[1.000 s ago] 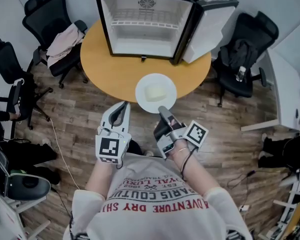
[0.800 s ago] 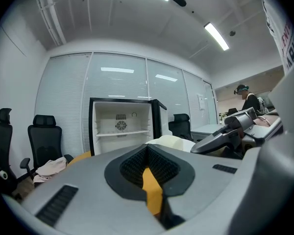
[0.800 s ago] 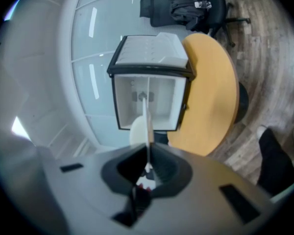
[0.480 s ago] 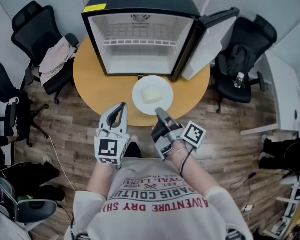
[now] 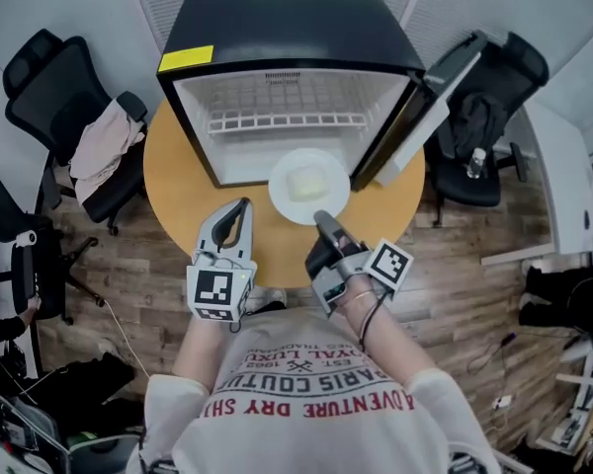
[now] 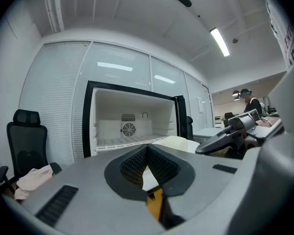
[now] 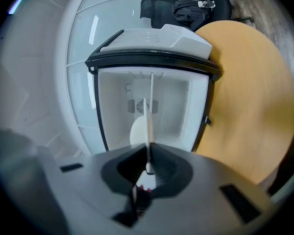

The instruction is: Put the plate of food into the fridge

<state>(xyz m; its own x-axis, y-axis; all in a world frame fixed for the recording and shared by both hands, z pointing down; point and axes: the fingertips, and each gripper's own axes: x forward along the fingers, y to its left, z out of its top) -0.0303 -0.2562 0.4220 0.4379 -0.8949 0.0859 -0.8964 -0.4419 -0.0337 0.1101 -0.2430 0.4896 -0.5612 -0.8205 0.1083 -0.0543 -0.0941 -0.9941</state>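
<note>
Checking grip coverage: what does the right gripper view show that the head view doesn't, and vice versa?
Right gripper view only: a close look at the right hand-held gripper, jaws clamped on the rim of the plate, seen edge-on. Head view only: the left hand-held gripper, the yellow label on the fridge top, the chair draped with clothing. Both: open fridge, round table, plate.

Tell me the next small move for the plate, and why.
Probably push the plate straight ahead into the fridge, low, under the wire shelf. The right gripper is clamped on the plate's near rim, the door stands open at the right, the plate is only at the opening, and nothing shows in its way.
</note>
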